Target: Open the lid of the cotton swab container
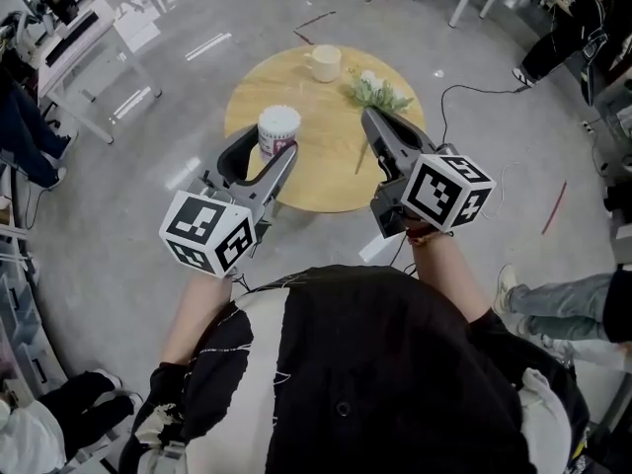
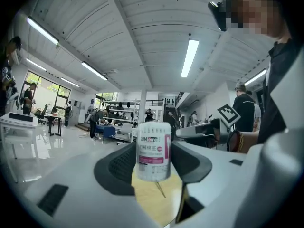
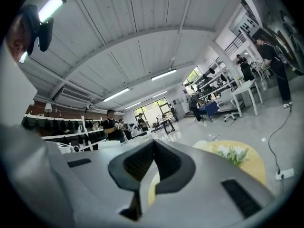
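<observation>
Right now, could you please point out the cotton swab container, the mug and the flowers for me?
cotton swab container (image 2: 153, 151), left gripper view, on its printed label.
mug (image 1: 324, 65), head view, on its white side wall.
flowers (image 1: 380, 94), head view, on the green leaves.

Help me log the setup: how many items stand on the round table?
3. The cotton swab container stands at the table's left, the white mug at the far edge, the flower sprig at the far right. The near edge is partly covered; something small may hide there.
</observation>
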A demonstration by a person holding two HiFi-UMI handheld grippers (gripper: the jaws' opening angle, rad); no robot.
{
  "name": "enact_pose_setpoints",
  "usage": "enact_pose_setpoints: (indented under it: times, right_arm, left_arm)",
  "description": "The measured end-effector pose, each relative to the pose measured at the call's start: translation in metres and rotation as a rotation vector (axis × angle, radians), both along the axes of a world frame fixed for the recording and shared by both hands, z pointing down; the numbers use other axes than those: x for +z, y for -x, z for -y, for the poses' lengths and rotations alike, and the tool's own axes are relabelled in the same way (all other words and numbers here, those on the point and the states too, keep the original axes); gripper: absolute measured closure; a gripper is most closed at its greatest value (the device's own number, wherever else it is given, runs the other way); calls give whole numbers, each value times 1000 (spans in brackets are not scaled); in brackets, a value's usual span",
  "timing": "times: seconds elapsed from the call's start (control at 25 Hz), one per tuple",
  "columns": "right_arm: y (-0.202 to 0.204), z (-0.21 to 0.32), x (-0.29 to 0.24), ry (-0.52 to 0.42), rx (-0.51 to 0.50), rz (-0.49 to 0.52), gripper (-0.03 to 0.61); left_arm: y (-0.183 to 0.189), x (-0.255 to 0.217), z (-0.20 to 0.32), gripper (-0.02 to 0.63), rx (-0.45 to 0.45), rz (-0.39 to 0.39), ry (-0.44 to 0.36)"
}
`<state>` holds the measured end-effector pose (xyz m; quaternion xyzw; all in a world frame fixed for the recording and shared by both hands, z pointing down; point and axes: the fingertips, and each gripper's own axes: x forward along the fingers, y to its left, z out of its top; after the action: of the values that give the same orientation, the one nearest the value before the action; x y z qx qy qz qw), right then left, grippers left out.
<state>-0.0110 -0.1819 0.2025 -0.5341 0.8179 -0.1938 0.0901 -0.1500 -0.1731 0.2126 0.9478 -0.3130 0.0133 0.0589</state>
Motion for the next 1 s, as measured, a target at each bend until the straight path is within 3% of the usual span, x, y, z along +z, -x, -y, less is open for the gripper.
enact_pose_setpoints:
  times: [0.24,1.0]
  right_arm:
    - [-1,8,11,32,28,-53,575]
    - [-13,5,41,95,52,-160,575]
  left_arm:
    - [16,5,17,371,-107,-16,24]
    - [40,20,23,373,-259,-41,57]
